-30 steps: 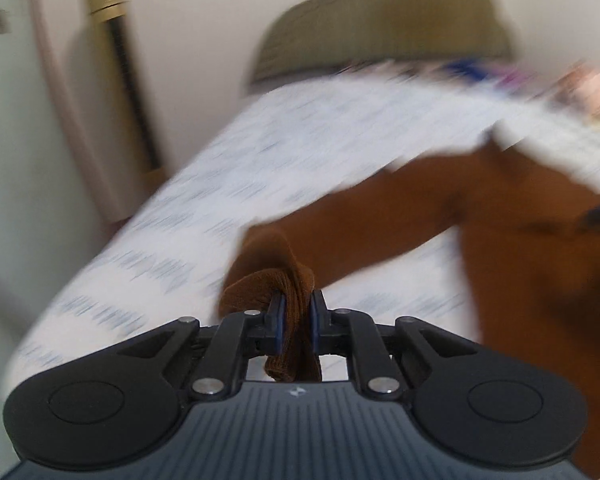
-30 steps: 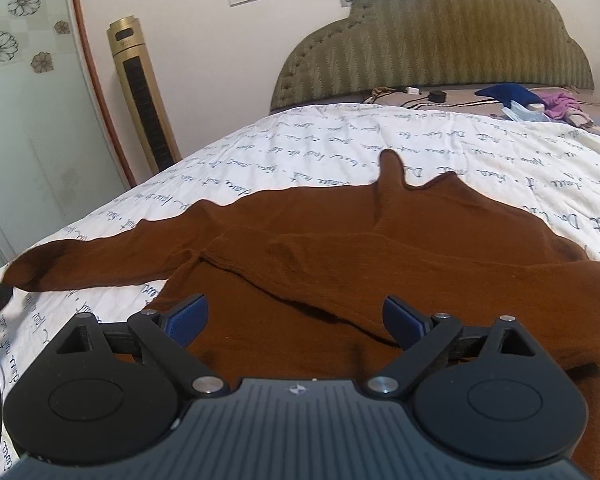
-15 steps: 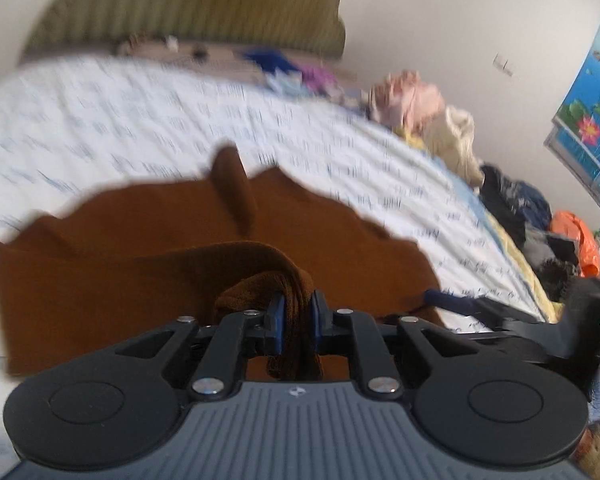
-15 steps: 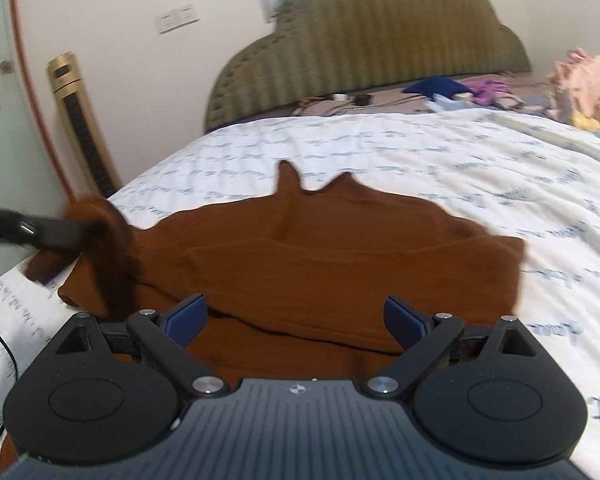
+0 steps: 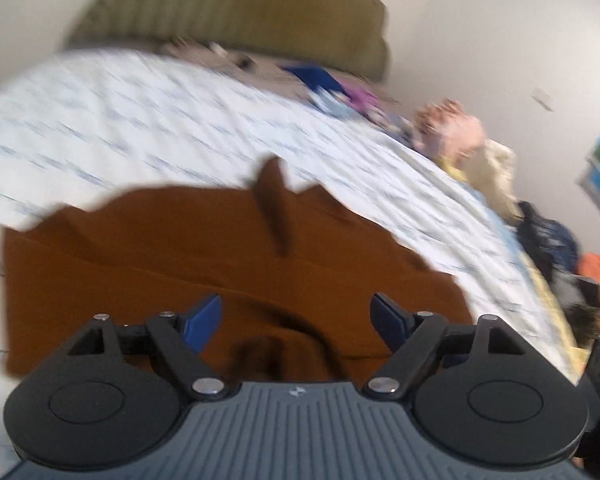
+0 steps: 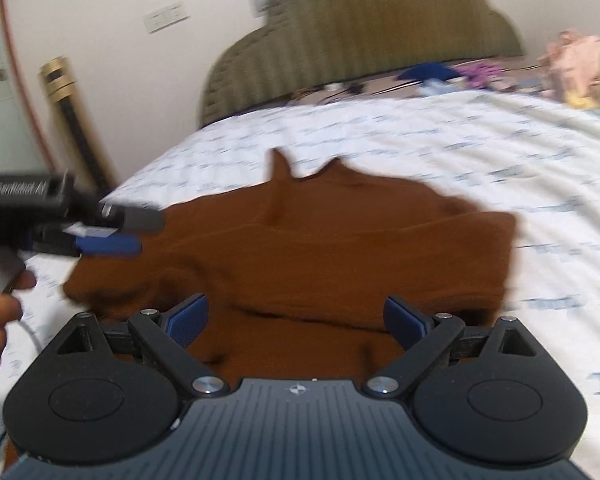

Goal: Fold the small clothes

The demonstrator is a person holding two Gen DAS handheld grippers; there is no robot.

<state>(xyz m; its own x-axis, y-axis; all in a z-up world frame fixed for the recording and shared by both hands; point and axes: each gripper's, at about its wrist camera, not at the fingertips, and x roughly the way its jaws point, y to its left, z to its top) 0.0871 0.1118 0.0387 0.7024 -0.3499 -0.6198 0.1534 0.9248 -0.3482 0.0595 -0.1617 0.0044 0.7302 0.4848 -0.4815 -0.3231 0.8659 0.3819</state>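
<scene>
While jaws spread on the left gripper (image 5: 296, 316), nothing pinched | right gripper (image 6: 296, 318) wide, empty | rust-brown knit sweater (image 6: 340, 248) lies partly folded on white printed bedspread (image 6: 480, 152)

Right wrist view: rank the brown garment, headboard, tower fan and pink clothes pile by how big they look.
1. Brown garment
2. Headboard, farther away, so really bigger than it looks
3. Tower fan
4. Pink clothes pile, similar to the fan; blur makes this unsure
</scene>
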